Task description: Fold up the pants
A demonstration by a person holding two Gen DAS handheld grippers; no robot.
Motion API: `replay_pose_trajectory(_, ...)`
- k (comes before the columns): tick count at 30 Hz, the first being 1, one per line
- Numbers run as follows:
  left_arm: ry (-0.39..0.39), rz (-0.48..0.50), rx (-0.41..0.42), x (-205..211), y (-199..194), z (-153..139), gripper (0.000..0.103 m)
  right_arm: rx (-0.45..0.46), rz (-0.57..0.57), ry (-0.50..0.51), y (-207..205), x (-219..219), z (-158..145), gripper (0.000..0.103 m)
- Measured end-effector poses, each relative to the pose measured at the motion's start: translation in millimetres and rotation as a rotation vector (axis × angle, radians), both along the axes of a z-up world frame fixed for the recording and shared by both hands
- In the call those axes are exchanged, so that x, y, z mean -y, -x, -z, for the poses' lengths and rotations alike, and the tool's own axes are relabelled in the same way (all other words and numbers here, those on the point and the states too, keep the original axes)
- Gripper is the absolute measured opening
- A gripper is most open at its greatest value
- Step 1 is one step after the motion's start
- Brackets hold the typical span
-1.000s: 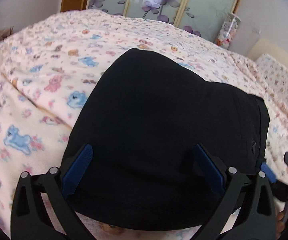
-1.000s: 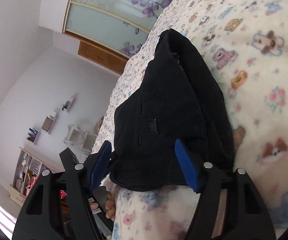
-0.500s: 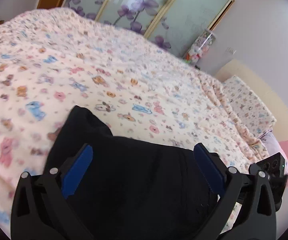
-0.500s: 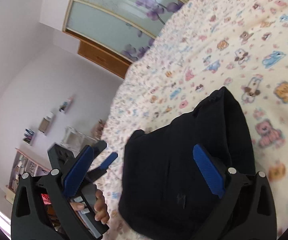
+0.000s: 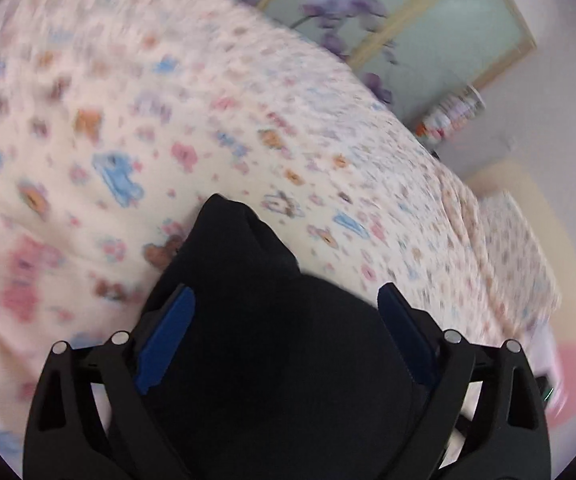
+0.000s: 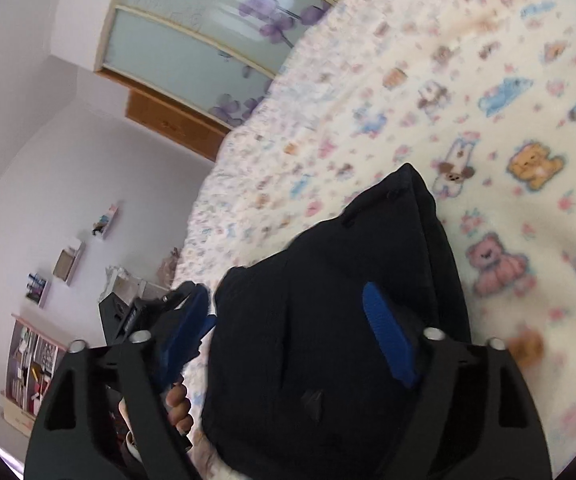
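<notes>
One pair of black pants (image 5: 272, 360) lying on the bed (image 5: 128, 120) as a compact bundle, apparently folded already; probably little left. Two tools: left hand-held gripper (image 5: 286, 312) with jaws wide and just narrowed slightly, right hand-held gripper (image 6: 288, 312) likewise, neither one pinching the cloth.

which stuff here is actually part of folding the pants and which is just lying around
Part of the job:
- black pants
- left tongs
- right tongs
- bedspread they lie on

Just lying about:
- wall shelves
- bookcase
- floral wardrobe doors
</notes>
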State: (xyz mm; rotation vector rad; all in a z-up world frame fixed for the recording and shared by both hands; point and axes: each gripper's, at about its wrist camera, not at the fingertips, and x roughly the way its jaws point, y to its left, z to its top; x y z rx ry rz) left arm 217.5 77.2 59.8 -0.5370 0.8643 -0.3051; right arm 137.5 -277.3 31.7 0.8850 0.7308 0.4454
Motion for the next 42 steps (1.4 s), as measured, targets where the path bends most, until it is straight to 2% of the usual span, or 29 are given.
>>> replay_pose_trajectory(2, -0.085, 0.057, 0.094, 3.6, 36.2, -19.6, 0.101, 0.086, -0.024, -0.003, 28.7, -2.6, -14.5, 0.093)
replay_pose_trajectory(3, -0.133, 0.074, 0.157, 5.6, 63.7, -27.9, 0.101, 0.117, -0.042, 0.012, 42.2, -7.0, -19.8, 0.094)
replay_pose_trajectory(5, -0.186, 0.095, 0.226, 10.3, 96.2, -34.7, 0.101, 0.171, -0.078, 0.063, 71.5, -21.9, -27.3, 0.096)
replay_pose_trajectory(8, -0.234, 0.115, 0.265, 22.1, 135.3, -31.9, 0.101, 0.212, -0.112, 0.121, 99.4, -42.5, -28.9, 0.096)
replay_pose_trajectory(11, -0.284, 0.143, 0.256, 35.8, 151.3, -15.7, 0.101, 0.262, -0.134, 0.22, 118.5, -63.6, -27.3, 0.098)
replay_pose_trajectory(13, -0.345, 0.142, 0.221, 41.6, 150.2, 2.7, 0.101, 0.217, -0.116, 0.352, 120.7, -75.7, -15.7, 0.102)
replay_pose_trajectory(14, -0.372, 0.137, 0.18, 43.7, 144.9, 16.3, 0.101, 0.189, -0.118, 0.384, 118.7, -76.9, -6.7, 0.101)
replay_pose_trajectory(15, -0.381, 0.132, 0.15, 43.1, 139.8, 26.1, 0.101, 0.143, -0.136, 0.428, 118.1, -79.4, 7.0, 0.101)
replay_pose_trajectory(17, -0.359, 0.153, 0.084, 41.0, 129.6, 47.3, 0.101, 0.126, -0.157, 0.506, 116.8, -89.2, 18.8, 0.101)
replay_pose_trajectory(18, -0.355, 0.146, 0.084, 40.3, 128.9, 49.0, 0.101, 0.134, -0.157, 0.569, 119.1, -97.2, 18.9, 0.102)
replay_pose_trajectory(20, -0.374, 0.137, 0.088, 42.0, 128.0, 49.9, 0.101, 0.136, -0.154, 0.63, 120.2, -105.5, 18.1, 0.102)
replay_pose_trajectory(24, -0.358, 0.128, 0.11, 37.9, 131.7, 45.2, 0.101, 0.178, -0.141, 0.535, 120.5, -92.8, 13.4, 0.102)
replay_pose_trajectory(28, -0.317, 0.083, 0.243, 27.8, 156.4, 24.5, 0.101, 0.295, -0.083, 0.461, 134.0, -79.6, -11.0, 0.102)
replay_pose_trajectory(29, -0.324, 0.079, 0.236, 27.7, 156.2, 25.6, 0.101, 0.286, -0.077, 0.46, 131.2, -78.4, -10.9, 0.102)
replay_pose_trajectory(32, -0.361, 0.099, 0.143, 31.4, 141.7, 42.2, 0.101, 0.159, -0.108, 0.465, 108.8, -76.0, 13.5, 0.102)
replay_pose_trajectory(35, -0.432, 0.094, 0.132, 41.0, 135.5, 48.3, 0.101, 0.169, -0.106, 0.508, 106.2, -81.1, 16.3, 0.102)
replay_pose_trajectory(37, -0.449, 0.09, 0.131, 43.3, 134.9, 48.4, 0.101, 0.17, -0.104, 0.545, 108.6, -85.1, 17.1, 0.102)
replay_pose_trajectory(42, -0.467, 0.082, 0.141, 41.9, 140.2, 48.1, 0.101, 0.179, -0.095, 0.524, 114.5, -82.6, 15.8, 0.102)
